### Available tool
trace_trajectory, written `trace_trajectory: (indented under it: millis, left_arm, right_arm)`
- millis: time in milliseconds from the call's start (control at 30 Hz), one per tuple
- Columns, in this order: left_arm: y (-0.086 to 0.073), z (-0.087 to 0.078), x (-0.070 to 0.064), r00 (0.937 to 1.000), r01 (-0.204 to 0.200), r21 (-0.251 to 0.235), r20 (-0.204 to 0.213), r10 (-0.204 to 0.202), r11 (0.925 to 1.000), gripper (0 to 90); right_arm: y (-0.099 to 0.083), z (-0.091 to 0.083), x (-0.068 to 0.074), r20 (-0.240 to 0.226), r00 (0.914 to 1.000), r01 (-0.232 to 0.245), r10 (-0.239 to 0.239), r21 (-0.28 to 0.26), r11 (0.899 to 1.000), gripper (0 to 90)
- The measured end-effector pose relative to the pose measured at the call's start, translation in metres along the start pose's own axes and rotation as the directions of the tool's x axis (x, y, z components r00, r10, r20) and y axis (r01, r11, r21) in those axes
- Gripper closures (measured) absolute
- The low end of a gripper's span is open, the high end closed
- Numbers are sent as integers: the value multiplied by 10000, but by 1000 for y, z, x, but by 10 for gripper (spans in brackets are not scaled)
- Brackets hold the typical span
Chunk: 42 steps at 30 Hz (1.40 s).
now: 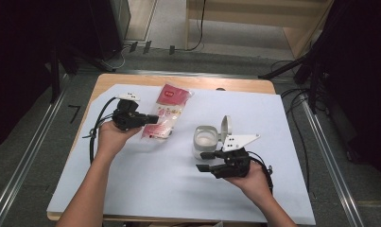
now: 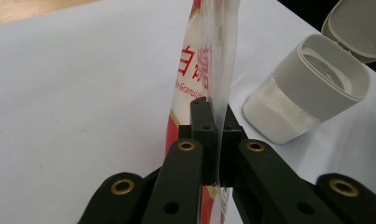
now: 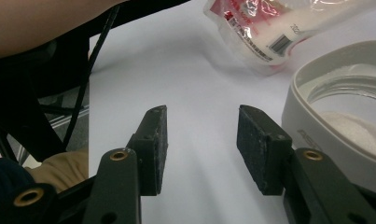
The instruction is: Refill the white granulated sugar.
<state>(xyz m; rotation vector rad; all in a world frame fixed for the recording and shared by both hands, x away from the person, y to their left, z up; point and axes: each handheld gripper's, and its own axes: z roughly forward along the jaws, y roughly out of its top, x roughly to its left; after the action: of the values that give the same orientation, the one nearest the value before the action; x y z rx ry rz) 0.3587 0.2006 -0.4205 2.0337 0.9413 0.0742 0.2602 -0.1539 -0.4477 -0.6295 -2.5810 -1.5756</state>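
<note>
I can't read the small red words on the sugar bag (image 2: 199, 60); its top runs off the left gripper view. The jar (image 3: 316, 116) is cut off at the right edge of the right gripper view. My forearms leave the high view at the near edge.

Red-and-clear plastic sugar bag (image 1: 163, 112), upper centre-left of the high view, lying at a slant on the white sheet, red end toward the top; white granules, red print and a barcode show. Its clear edge is pinched. Lower right of it, near, stands a squarish jar (image 1: 204, 140): white collar, flip lid up, part-filled with white sugar.
</note>
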Motion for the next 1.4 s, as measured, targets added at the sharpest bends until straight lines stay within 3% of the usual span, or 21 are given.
trace_trajectory:
  millis: [367, 567, 767, 933, 1167, 1400]
  left_arm:
    - [-23, -14, 3, 9990, -447, 255, -22, 447, 9987, 900]
    - [-33, -19, 6, 9997, -246, 520, -31, 248, 9983, 897]
    - [-41, -22, 9, 9979, -619, 475, 199, 610, 9970, 894]
    - [-44, -24, 4, 9962, -873, 583, 124, 867, 9945, 875]
    - [-46, -31, 6, 9971, -747, 258, 182, 742, 9969, 836]
    - [-49, -34, 7, 9976, -666, 254, 180, 662, 9975, 800]
  right_arm:
    - [-1, -6, -1, 168, 9998, 90, -88, -116, 9999, 536]
    - [-2, -6, -2, 305, 9994, 150, -149, -48, 9999, 537]
    - [-2, -4, -2, 359, 9992, 144, -144, 12, 9999, 537]
    - [-3, -3, -2, 400, 9991, 116, -119, 55, 9999, 537]
    - [-3, -4, -3, 429, 9990, 128, -130, 48, 9999, 537]
    - [-3, -5, -4, 476, 9988, 62, -61, -24, 10000, 537]
